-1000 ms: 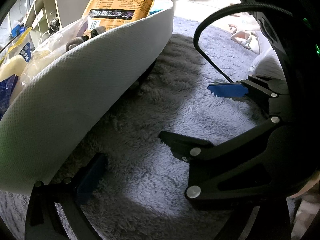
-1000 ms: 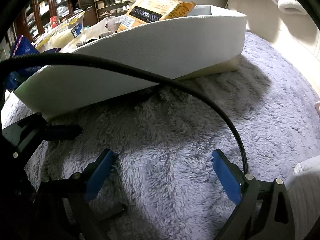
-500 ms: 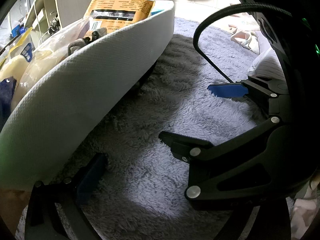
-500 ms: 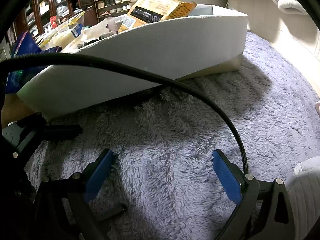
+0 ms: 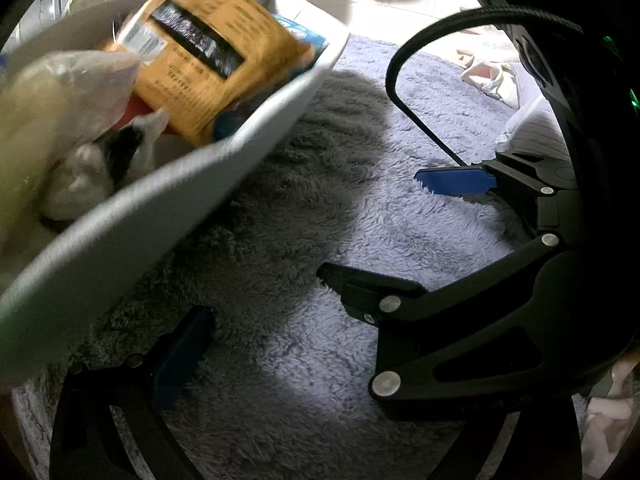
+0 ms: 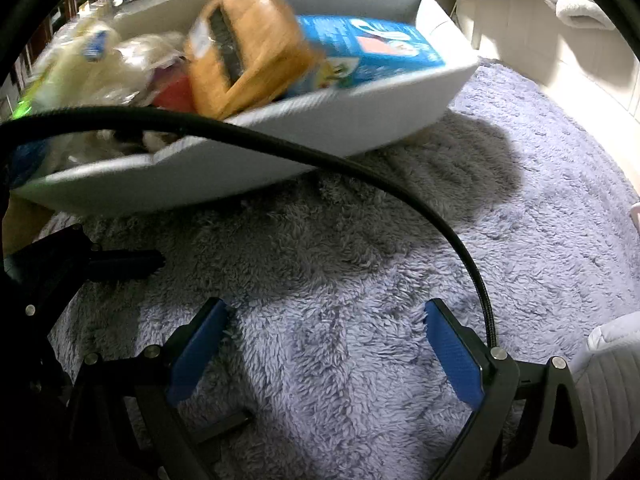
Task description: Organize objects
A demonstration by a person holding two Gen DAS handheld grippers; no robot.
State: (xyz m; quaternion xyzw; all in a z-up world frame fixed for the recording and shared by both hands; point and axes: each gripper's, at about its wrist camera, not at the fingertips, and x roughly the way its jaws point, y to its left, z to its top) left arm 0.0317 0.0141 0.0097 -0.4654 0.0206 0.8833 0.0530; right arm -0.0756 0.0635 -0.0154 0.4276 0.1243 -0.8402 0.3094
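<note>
Bin (image 6: 328,128) tipped toward cameras over grey rug (image 6: 400,280), blurred; orange packet (image 6: 248,44), blue box (image 6: 372,48), clear bags (image 5: 60,92) inside. Left gripper (image 5: 304,264) spread wide, empty. Right gripper (image 6: 324,344) likewise spread, low over rug.

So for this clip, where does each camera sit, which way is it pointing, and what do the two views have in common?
Left wrist: sits on the left hand-held gripper, facing forward and down along its open blue-padded fingers at the grey shag rug, tilted white bin on its left; the other gripper's black frame fills its right side.
Right wrist: sits on the right hand-held gripper, fingers open, facing the rug and bin ahead.
Shared: the rug, the bin, the orange packet and a black cable.
</note>
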